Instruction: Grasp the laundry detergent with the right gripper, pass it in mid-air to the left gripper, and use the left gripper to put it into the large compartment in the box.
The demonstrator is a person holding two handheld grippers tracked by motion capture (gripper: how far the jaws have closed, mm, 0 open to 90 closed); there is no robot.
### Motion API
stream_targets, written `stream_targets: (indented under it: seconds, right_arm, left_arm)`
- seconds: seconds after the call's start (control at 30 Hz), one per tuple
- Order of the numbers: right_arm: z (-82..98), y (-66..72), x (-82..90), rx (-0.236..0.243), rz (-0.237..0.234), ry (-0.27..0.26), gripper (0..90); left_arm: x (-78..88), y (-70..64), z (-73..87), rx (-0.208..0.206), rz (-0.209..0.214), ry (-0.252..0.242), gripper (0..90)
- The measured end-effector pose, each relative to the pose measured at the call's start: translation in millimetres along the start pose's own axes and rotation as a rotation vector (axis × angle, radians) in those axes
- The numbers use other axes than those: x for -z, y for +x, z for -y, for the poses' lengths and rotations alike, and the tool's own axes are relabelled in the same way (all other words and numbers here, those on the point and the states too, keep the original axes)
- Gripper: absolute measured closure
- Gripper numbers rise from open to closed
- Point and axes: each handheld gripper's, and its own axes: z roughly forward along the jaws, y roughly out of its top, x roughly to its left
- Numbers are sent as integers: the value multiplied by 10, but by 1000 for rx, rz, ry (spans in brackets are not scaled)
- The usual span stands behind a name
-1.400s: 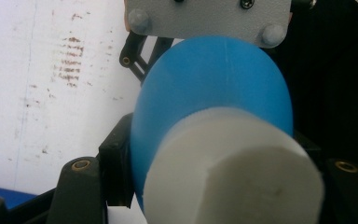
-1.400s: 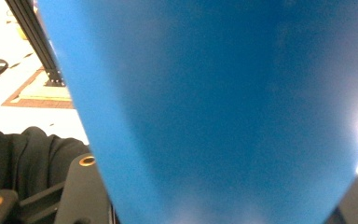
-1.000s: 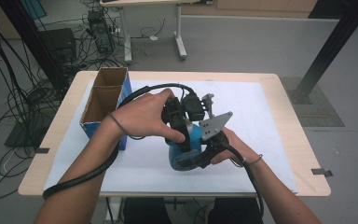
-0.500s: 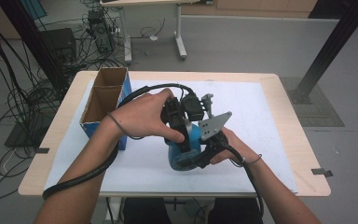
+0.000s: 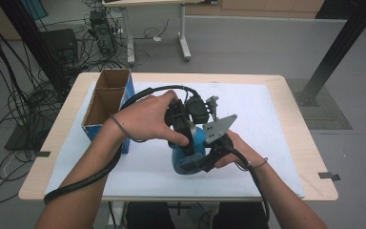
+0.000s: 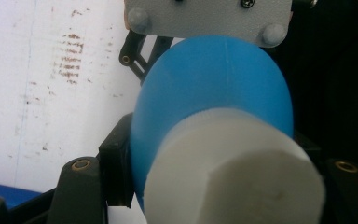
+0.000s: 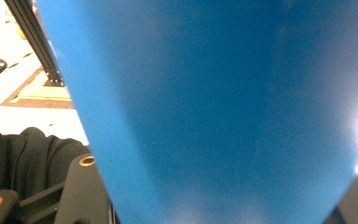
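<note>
A blue bottle with a white cap is held above the white sheet near the table's front. My left gripper comes over it from the left and is shut on its top end; a black pad presses the blue shoulder beside the cap. My right gripper, with its grey plate, is shut on the bottle's body from the right. That blue body sits between the jaws in the right gripper view. The right gripper's plate shows beyond the bottle in the left gripper view.
An open cardboard box with blue sides stands at the table's left, close to my left forearm. A white sheet covers most of the wooden table. Cables and a desk's legs are on the floor behind.
</note>
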Motion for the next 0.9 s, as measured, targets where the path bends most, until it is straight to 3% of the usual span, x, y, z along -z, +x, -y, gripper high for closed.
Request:
stream_targets:
  seconds: [0.9]
  right_arm:
    - [0, 0, -2, -2, 2, -3, 416]
  left_arm:
    - [1, -6, 3, 4, -6, -4, 369]
